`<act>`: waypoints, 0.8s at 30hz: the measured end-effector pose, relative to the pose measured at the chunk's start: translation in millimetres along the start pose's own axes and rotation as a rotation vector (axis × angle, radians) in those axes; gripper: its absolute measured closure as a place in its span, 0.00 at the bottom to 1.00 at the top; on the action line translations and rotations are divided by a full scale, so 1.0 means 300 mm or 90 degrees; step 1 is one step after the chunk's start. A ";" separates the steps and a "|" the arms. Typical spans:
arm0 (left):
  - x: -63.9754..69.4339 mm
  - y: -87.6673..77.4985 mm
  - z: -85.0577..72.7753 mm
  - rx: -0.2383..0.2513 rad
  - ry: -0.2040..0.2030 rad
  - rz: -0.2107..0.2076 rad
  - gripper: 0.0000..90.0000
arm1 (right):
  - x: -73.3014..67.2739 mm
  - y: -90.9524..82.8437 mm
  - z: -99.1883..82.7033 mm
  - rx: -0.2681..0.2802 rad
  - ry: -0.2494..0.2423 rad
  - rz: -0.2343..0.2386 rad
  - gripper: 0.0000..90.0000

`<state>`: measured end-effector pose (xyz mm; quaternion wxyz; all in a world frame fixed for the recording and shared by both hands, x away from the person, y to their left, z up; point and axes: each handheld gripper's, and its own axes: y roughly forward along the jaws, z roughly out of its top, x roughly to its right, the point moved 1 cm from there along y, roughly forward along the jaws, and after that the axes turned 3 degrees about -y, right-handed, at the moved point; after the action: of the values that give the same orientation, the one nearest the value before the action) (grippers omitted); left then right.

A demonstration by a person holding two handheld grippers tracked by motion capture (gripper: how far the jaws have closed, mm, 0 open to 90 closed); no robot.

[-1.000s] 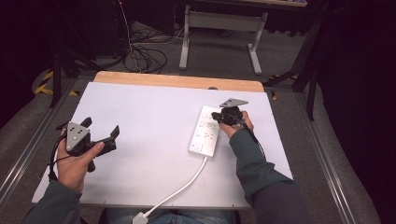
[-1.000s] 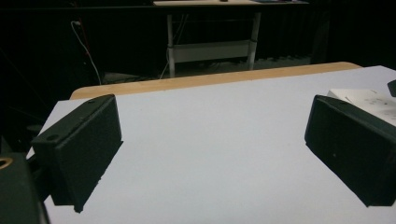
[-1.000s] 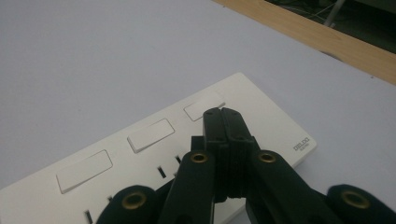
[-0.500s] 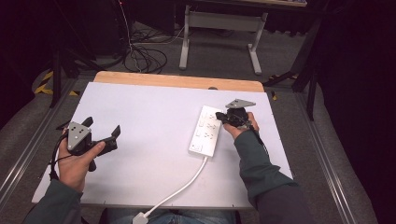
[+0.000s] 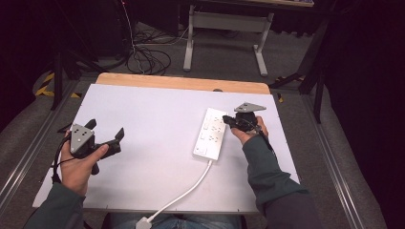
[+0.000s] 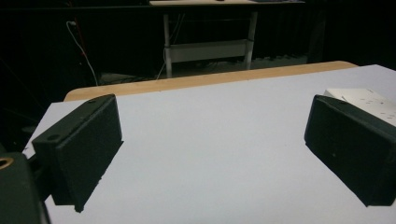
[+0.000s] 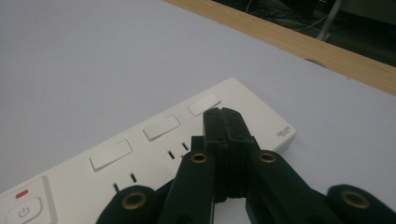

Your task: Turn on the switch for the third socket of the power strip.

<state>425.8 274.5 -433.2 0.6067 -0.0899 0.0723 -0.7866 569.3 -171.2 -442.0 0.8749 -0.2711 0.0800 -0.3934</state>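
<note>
power strip: right gripper closed over it, maybe touching.

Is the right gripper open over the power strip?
No, in the right gripper view the right gripper has its jaws pressed together above the white power strip.

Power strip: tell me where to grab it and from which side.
Take the power strip across its narrow width near the middle, coming down from above. It lies flat on the table, so only its two long side edges offer parallel faces. The open left claw is free; the right claw is shut over the strip's far end.
</note>
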 end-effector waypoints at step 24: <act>0.002 0.005 0.000 -0.004 0.003 -0.004 0.05 | -0.025 -0.077 -0.024 0.020 -0.001 0.013 1.00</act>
<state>427.0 273.5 -433.4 0.6039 -0.0901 0.0759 -0.7883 546.7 -181.2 -436.3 0.8829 -0.2570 0.0761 -0.3856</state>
